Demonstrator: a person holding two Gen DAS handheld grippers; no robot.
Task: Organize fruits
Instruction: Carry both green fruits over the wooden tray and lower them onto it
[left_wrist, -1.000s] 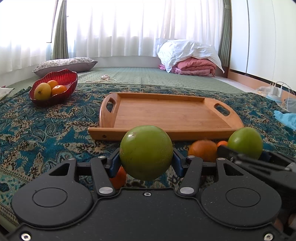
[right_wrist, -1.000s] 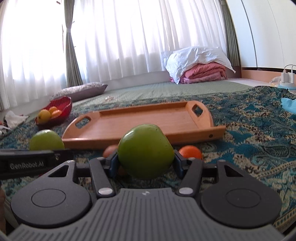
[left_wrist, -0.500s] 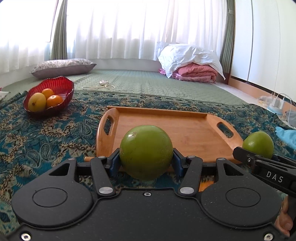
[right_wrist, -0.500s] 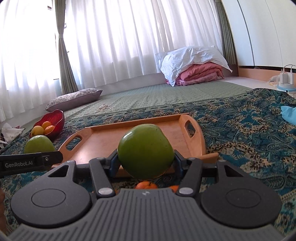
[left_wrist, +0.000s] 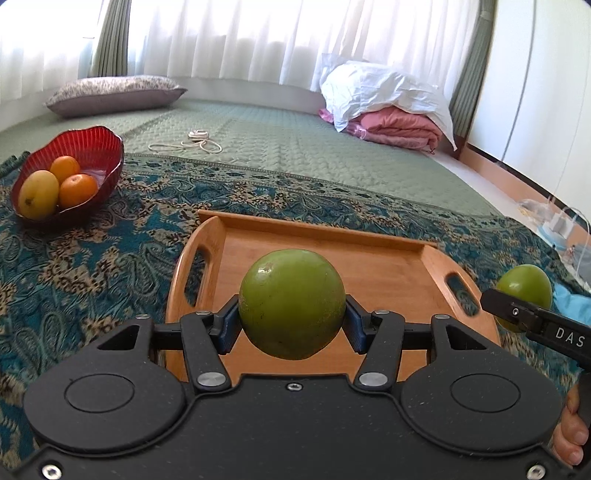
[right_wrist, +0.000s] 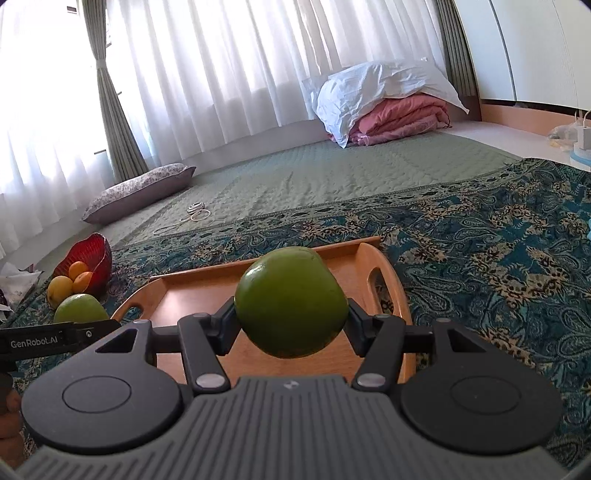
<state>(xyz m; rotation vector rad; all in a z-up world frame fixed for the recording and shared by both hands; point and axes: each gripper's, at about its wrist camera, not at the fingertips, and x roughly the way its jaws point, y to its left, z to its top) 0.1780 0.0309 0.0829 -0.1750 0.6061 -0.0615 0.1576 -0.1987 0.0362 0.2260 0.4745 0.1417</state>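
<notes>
a patterned teal blanket covers the near floor, with a quilted green mat beyond. a grey pillow lies by the white curtains; a pink quilt sits under white bedding. a coiled cord rests on the mat.

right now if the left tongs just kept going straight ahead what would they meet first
Probably the wooden tray: the left tongs, shut on a green fruit, point over its floor toward the far wall. Depth is unclear.
</notes>
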